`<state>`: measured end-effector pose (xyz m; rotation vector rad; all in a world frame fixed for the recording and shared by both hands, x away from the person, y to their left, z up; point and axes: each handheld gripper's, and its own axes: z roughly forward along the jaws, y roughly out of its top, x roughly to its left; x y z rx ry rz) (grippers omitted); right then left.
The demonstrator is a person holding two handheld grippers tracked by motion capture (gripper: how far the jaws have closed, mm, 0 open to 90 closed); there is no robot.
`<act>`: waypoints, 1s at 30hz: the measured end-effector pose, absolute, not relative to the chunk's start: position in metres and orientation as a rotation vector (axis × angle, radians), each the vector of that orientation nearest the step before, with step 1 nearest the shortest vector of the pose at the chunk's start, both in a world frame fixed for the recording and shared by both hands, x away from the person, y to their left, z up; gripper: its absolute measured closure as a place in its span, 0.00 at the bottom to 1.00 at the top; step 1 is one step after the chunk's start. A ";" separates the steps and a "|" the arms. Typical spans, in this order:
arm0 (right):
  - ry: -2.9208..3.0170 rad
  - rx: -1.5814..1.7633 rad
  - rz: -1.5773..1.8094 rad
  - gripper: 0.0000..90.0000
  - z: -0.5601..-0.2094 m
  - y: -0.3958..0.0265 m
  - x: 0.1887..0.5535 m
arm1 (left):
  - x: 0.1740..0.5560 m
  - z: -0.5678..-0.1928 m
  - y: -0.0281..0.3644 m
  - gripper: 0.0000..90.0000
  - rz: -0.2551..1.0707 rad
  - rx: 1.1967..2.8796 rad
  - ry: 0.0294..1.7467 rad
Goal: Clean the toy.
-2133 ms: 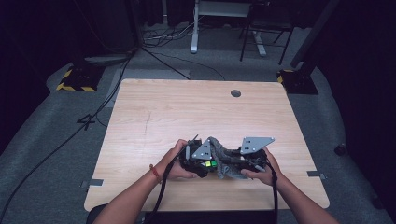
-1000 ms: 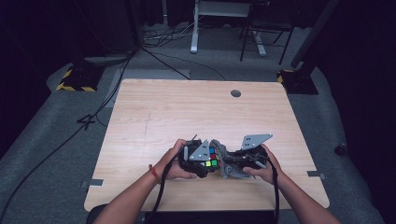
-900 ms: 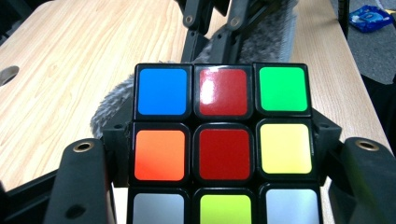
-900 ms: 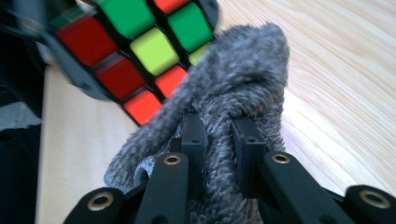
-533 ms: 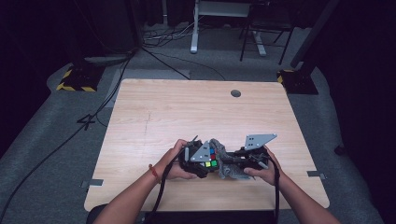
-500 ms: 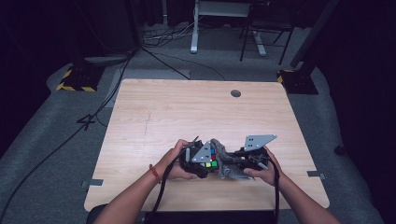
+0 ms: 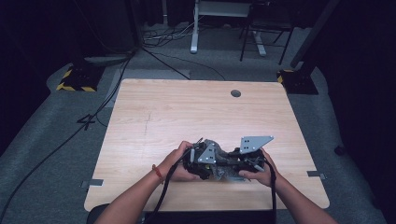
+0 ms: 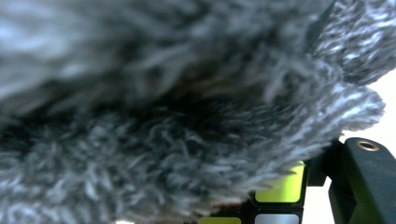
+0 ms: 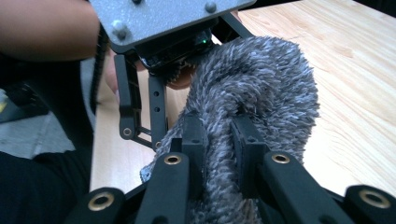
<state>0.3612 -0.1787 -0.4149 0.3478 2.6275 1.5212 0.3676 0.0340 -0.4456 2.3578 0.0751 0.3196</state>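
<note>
Grey fuzzy cloth [image 9: 261, 88]: soft, light, limp; my right claw [image 9: 219, 140] pinches a fold. Puzzle cube [image 8: 275, 196]: rigid, slick; my left claw [image 7: 198, 161] clamps it.

Grey cloth over the puzzle cube, right at the near edge of the bench!

The fuzzy grey cloth [image 9: 252, 93] is bunched into a thick fold, humped up off the bench [image 7: 196, 112] and draped across the cube [image 8: 280, 189]. The cube peeks out beneath the cloth's lower hem: black frame, yellow-green and pale stickers showing. Both sit together near the bench's front edge, slightly right of its middle.
</note>
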 end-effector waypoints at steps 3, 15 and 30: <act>2.616 0.393 1.472 0.87 -0.417 -0.188 0.365 | 0.367 -0.441 0.039 0.37 0.324 2.334 0.089; 2.686 0.559 1.334 0.87 -0.438 -0.205 0.386 | 0.365 -0.423 0.054 0.37 0.307 2.194 0.087; 2.697 0.470 1.566 0.87 -0.431 -0.209 0.383 | 0.366 -0.430 0.053 0.37 0.293 2.192 0.083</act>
